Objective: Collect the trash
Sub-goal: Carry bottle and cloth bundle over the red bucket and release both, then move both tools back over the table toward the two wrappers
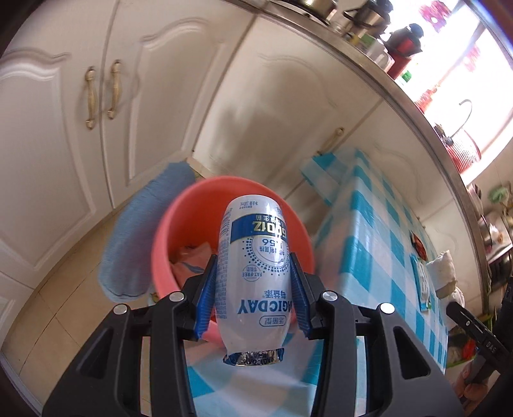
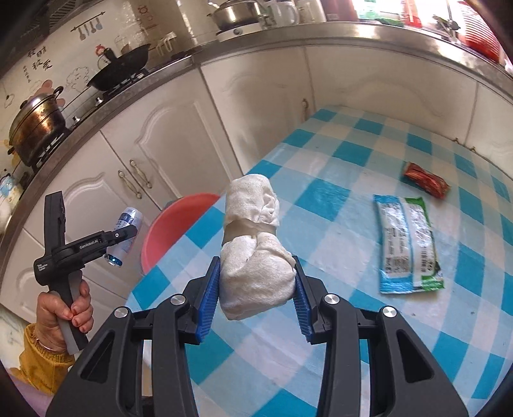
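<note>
A home kitchen. White panelled cabinet doors (image 2: 160,154) with curved metal handles (image 1: 90,97) run under a steel-edged countertop (image 2: 352,37). On the gas stove (image 2: 105,89) sit a black wok (image 2: 121,69) and a worn lidded steel pot (image 2: 37,123); a second pan (image 2: 237,14) rests further along the countertop. Cartoon stickers (image 2: 77,75) decorate the wall behind the stove. A table with a blue-and-white checked cloth (image 2: 336,224) stands against the cabinets, and a red plastic basin (image 1: 179,224) sits on the tiled floor beside its edge.

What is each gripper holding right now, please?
Left gripper: closed on the small yogurt drink bottle.
Right gripper: closed on the taped white cloth bundle.
</note>
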The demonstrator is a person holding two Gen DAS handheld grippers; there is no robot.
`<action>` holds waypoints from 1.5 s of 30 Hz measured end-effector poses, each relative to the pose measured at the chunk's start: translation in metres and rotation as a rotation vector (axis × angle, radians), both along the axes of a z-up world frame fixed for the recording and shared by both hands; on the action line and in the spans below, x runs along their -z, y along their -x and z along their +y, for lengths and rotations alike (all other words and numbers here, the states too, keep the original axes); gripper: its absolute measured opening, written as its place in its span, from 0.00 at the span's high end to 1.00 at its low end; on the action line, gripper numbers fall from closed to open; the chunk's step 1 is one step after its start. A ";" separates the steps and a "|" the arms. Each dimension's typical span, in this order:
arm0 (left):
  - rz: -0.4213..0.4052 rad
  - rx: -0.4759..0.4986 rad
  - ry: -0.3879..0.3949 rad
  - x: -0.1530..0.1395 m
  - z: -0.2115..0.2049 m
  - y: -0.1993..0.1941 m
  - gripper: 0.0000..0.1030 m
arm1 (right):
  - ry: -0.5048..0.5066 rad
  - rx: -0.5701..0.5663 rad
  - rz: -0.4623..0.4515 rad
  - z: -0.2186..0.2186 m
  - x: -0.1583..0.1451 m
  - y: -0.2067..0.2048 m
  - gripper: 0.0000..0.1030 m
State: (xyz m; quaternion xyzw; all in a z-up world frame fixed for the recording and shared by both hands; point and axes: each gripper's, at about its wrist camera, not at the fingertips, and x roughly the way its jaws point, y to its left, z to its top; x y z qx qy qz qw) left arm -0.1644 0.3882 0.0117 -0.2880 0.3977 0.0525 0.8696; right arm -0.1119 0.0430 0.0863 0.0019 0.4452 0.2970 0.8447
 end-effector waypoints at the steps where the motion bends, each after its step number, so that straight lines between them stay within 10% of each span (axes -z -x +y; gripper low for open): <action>1: -0.003 -0.013 0.005 0.000 0.006 0.002 0.58 | 0.001 -0.021 0.002 0.009 0.000 -0.002 0.58; 31: 0.094 0.011 0.049 0.047 0.007 -0.041 0.58 | 0.115 -0.291 0.127 0.166 0.057 -0.058 0.55; 33: 0.104 0.011 0.041 0.050 0.007 -0.042 0.52 | 0.125 -0.282 0.119 0.170 0.059 -0.058 0.44; 35: 0.120 0.001 0.037 0.052 0.009 -0.042 0.18 | 0.090 -0.281 0.138 0.168 0.058 -0.057 0.35; 38: 0.121 -0.007 0.026 0.053 0.010 -0.038 0.18 | 0.078 -0.241 0.103 0.163 0.051 -0.054 0.18; 45: 0.124 -0.049 -0.023 0.040 0.015 -0.026 0.13 | -0.032 -0.110 0.085 0.110 0.033 -0.055 0.14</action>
